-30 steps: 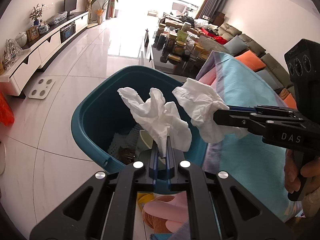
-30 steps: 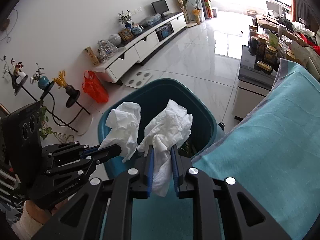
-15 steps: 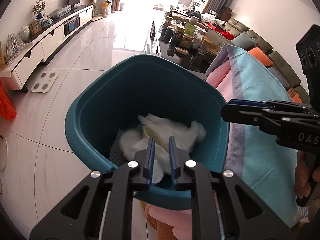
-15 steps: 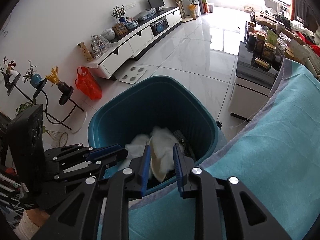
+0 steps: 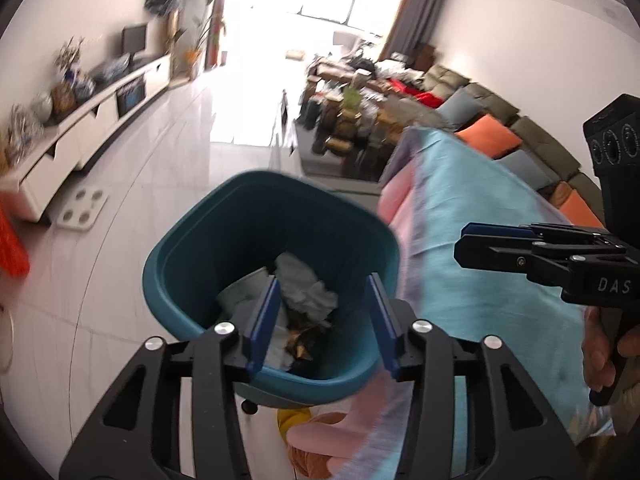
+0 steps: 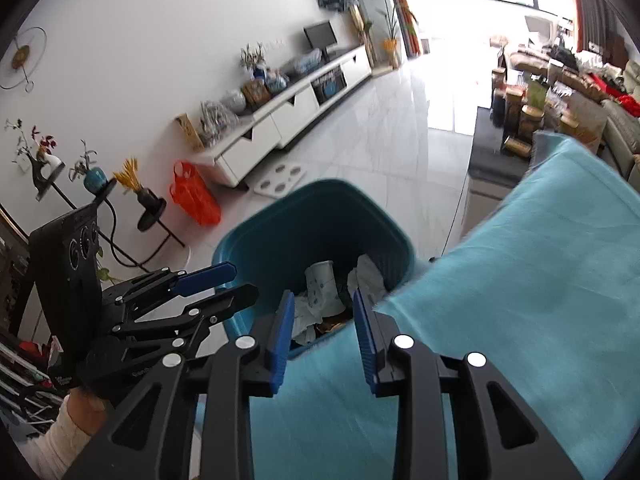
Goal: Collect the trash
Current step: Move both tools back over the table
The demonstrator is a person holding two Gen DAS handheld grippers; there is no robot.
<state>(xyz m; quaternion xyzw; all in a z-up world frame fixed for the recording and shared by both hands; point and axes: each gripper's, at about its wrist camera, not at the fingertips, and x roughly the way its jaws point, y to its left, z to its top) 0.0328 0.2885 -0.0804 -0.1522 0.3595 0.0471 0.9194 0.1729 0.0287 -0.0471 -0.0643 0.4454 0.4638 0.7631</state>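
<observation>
A teal trash bin (image 5: 188, 268) stands on the white floor beside a cloth-covered surface. Crumpled white tissues (image 5: 304, 286) lie inside it on other trash. My left gripper (image 5: 323, 278) hangs above the bin's near rim. Its jaws are opening with nothing between them, and the tissues show far below in the gap. In the right wrist view, the bin (image 6: 244, 236) and tissues (image 6: 320, 284) sit under my right gripper (image 6: 322, 294), whose jaws are also opening and empty. Each gripper shows in the other's view: the right gripper (image 5: 460, 244) and the left gripper (image 6: 244, 279).
A turquoise cloth (image 6: 540, 280) with a pink edge (image 5: 400, 200) covers the surface right of the bin. Pink slippers (image 5: 320, 432) lie below it. A white scale (image 5: 82, 210), an orange bag (image 6: 192, 196), a white TV cabinet (image 6: 280, 120) and a jar-laden coffee table (image 5: 344, 136) stand around.
Both tissues left the jaws and now lie in the bin. Both grippers have opened wider and drawn back and up from the bin.
</observation>
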